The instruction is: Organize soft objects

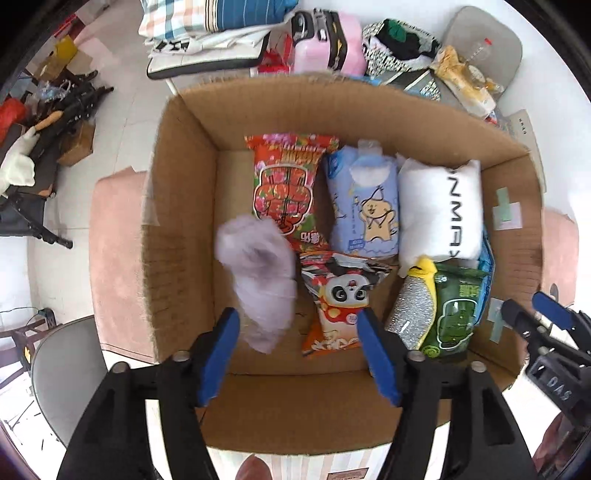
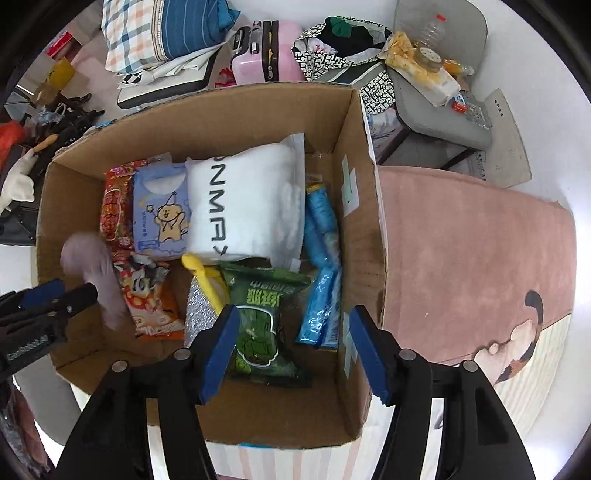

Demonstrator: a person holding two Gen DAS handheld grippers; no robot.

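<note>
- While both pairs of tongs are held over the open cardboard box (image 1: 184,177), nothing is gripped by either; the left tongs (image 1: 299,354) and the right tongs (image 2: 291,350) are each seen with blue pads spread wide apart.
- A fluffy lilac soft item (image 1: 258,280) is seen blurred just ahead of the left tongs, nearer the left pad, above the box floor; whether it is touching anything cannot be told.
- Beyond the left tongs, a red floral packet (image 1: 284,184) is laid against the far wall, with a blue cartoon packet (image 1: 364,206) beside it and a white pillow-like pack (image 1: 439,210) further to the right.
- Directly ahead between the left pads, a panda snack bag (image 1: 340,295) is laid flat; to its right a silver scrubber with a yellow top (image 1: 413,306) and a green packet (image 1: 454,314) are found.
- In the right wrist view, the green packet (image 2: 262,321) is lying just ahead of the right tongs, close to the left pad.
- Blue wrapped rolls (image 2: 321,266) are stacked along the box's right wall, ahead of the right tongs.
- The box is set on a pink blanket (image 2: 472,258), which spreads to the right of the right tongs.
- Far beyond the box, a pink suitcase (image 2: 269,51) and folded bedding (image 2: 162,33) are seen.
</note>
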